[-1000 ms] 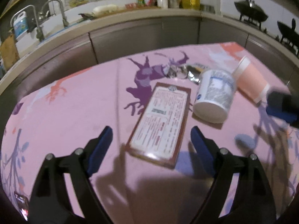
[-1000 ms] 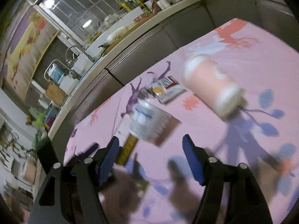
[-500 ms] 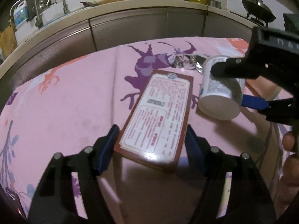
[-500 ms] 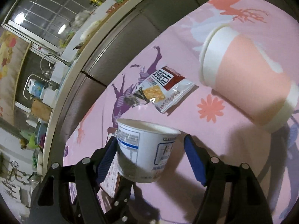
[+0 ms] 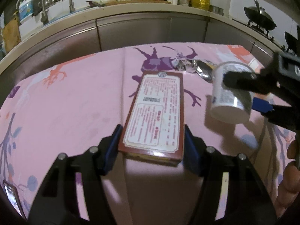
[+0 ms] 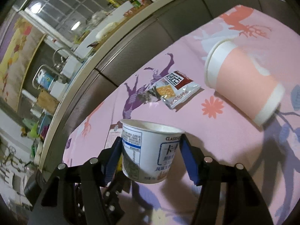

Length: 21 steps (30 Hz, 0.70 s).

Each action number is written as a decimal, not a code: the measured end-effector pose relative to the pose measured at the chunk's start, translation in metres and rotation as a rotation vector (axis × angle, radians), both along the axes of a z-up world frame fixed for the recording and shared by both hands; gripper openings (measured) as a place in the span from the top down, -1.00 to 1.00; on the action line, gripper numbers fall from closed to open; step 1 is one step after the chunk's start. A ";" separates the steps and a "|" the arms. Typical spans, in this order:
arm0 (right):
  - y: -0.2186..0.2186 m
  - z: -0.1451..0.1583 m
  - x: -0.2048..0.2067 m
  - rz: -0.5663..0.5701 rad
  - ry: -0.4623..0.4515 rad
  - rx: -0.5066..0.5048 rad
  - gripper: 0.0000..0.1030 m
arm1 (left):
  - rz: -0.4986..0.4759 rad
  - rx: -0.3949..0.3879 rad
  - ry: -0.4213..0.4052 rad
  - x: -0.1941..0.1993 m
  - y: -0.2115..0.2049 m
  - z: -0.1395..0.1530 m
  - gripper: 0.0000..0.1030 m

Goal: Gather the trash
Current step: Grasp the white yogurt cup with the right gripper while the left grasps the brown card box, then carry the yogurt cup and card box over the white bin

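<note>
Each hand-held gripper takes its own piece of trash: the right hand-held gripper point(image 6: 151, 151) clamps the white yogurt cup point(image 6: 150, 151) clear of the counter point(image 6: 215, 131), while the left hand-held gripper point(image 5: 152, 140) squeezes the flat box's point(image 5: 156, 116) near end.

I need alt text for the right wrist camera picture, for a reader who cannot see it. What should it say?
The right gripper holds a white paper cup between its blue jaws, above a pink patterned tablecloth. Beyond it lie a snack wrapper and a pink paper cup on its side, with a kitchen counter behind.
</note>
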State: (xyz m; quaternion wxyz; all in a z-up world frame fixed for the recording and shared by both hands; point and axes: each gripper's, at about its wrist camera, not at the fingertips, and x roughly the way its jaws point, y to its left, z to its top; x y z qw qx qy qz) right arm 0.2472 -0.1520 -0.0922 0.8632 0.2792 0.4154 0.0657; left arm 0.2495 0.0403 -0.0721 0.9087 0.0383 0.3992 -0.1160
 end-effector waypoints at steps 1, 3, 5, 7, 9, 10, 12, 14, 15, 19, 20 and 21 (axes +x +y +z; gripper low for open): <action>0.000 0.003 -0.007 0.016 -0.009 -0.012 -0.15 | 0.000 -0.007 -0.003 -0.005 0.002 0.002 -0.18; 0.002 0.008 -0.017 0.038 -0.021 -0.032 -0.15 | -0.001 -0.018 -0.006 -0.014 0.005 0.005 -0.18; 0.002 0.011 -0.032 0.067 -0.033 -0.059 -0.15 | -0.005 -0.030 -0.003 -0.026 0.008 0.006 -0.18; 0.000 0.012 -0.047 0.090 -0.038 -0.081 -0.15 | -0.020 -0.048 0.005 -0.038 0.008 0.006 -0.18; -0.003 0.011 -0.062 0.104 -0.038 -0.100 -0.15 | -0.042 -0.069 0.020 -0.049 0.007 0.004 -0.18; -0.006 0.010 -0.069 0.109 -0.037 -0.110 -0.15 | -0.065 -0.091 0.038 -0.055 0.006 0.002 -0.18; -0.014 0.007 -0.087 0.114 -0.034 -0.132 -0.15 | -0.099 -0.126 0.069 -0.063 0.002 -0.001 -0.18; -0.025 0.005 -0.103 0.102 -0.036 -0.147 -0.15 | -0.142 -0.166 0.102 -0.071 -0.009 -0.002 -0.18; -0.033 0.004 -0.111 0.091 -0.037 -0.153 -0.15 | -0.163 -0.176 0.111 -0.073 -0.018 -0.002 -0.18; -0.070 0.003 -0.133 0.026 -0.051 -0.143 -0.15 | -0.237 -0.171 0.121 -0.078 -0.058 0.004 -0.17; -0.082 0.004 -0.139 0.004 -0.058 -0.136 -0.15 | -0.256 -0.163 0.118 -0.079 -0.070 0.006 -0.17; -0.095 0.005 -0.143 -0.018 -0.065 -0.130 -0.15 | -0.278 -0.153 0.114 -0.080 -0.083 0.009 -0.17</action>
